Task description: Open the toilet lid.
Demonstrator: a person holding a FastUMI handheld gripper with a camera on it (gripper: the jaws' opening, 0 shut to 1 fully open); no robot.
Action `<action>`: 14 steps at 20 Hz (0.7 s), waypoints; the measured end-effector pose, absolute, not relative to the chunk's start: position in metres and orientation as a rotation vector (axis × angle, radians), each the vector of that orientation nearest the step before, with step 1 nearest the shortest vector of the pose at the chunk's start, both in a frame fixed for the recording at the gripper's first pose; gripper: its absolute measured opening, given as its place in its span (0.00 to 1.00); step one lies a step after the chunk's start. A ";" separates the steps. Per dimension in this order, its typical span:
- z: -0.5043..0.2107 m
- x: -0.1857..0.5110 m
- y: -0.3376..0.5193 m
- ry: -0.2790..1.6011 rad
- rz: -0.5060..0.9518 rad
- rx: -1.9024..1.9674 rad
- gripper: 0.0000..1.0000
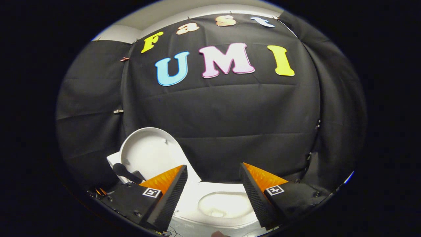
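Jaws spread wide, gripping nothing, above the toilet bowl, toilet lid upright

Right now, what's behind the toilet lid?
The lid stands raised. Behind it hangs the black cloth wall. A white tank peeks out beside the lid; most of it is covered. The gripper has its fingers open above the bowl, holding nothing.
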State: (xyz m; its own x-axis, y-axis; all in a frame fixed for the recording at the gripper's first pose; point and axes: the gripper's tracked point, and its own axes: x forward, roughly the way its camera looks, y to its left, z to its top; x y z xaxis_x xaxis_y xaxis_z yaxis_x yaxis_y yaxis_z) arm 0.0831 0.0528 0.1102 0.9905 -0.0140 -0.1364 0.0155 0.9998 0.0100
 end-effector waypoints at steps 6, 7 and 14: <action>0.110 0.084 0.028 0.085 -0.027 0.006 0.99; 0.116 0.083 0.025 0.064 -0.030 -0.002 0.99; 0.133 0.074 0.021 -0.020 -0.033 -0.011 0.99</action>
